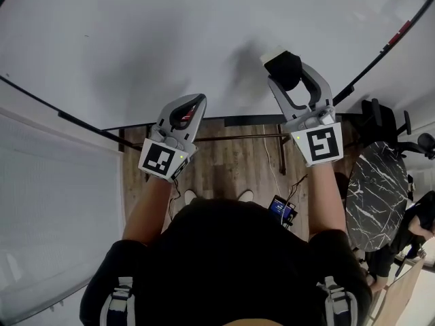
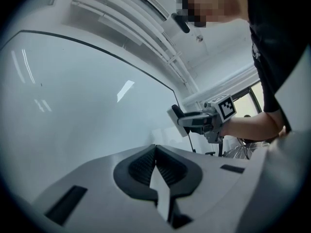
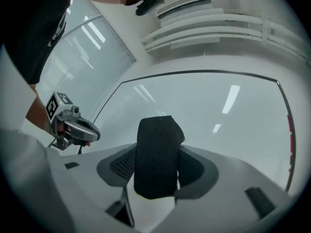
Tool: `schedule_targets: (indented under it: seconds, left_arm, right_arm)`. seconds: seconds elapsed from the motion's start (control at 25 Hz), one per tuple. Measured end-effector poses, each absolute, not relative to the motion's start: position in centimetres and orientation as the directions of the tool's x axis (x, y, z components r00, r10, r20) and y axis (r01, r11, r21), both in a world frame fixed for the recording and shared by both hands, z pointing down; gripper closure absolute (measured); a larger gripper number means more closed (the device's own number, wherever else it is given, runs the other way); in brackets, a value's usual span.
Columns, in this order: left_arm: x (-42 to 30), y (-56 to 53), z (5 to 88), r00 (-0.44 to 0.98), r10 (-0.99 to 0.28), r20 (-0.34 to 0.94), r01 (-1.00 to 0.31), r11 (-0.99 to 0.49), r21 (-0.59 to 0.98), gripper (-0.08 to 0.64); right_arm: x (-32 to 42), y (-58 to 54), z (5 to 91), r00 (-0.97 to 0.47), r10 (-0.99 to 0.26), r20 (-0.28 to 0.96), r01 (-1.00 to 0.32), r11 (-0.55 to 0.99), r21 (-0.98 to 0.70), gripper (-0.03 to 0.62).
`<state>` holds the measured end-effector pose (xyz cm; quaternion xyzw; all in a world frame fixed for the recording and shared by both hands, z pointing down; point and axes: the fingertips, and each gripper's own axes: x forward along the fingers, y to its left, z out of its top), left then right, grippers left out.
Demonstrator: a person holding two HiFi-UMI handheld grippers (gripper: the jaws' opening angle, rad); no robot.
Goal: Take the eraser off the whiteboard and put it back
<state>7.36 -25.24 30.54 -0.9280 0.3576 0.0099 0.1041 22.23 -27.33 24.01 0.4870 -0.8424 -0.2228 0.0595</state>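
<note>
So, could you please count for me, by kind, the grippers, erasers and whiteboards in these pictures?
grippers: 2, the left gripper and the right gripper
eraser: 1, held between the right gripper's jaws
whiteboard: 1
Total: 4

Both held forward; left gripper (image 2: 155, 152) jaws together; right gripper (image 1: 291, 79) clamps the eraser (image 3: 156, 154).

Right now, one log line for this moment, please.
right gripper: shut on eraser | left gripper: shut, empty | whiteboard: ahead of both
</note>
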Motion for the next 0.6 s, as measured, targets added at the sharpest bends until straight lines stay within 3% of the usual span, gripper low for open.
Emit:
schedule_targets:
  seconds: [0.4, 0.6]
  left_arm:
    - [0.4, -23.6, 32.3, 0.745, -0.663, -0.081, -0.666, -0.731, -0.146, 0.555]
    - [-0.7, -22.5, 34.1, 0.762, -0.646, -0.05, -0.646, -0.751, -0.136, 0.557]
  right_arm:
    - [16.3, -25.2, 30.7, -0.562, -0.818, -0.122, -0.824, 0.541, 0.169, 0.359]
    - [13.2, -23.6, 34.4, -0.613, -0.787, -0.073, -0.787, 0.6, 0.141, 0.357]
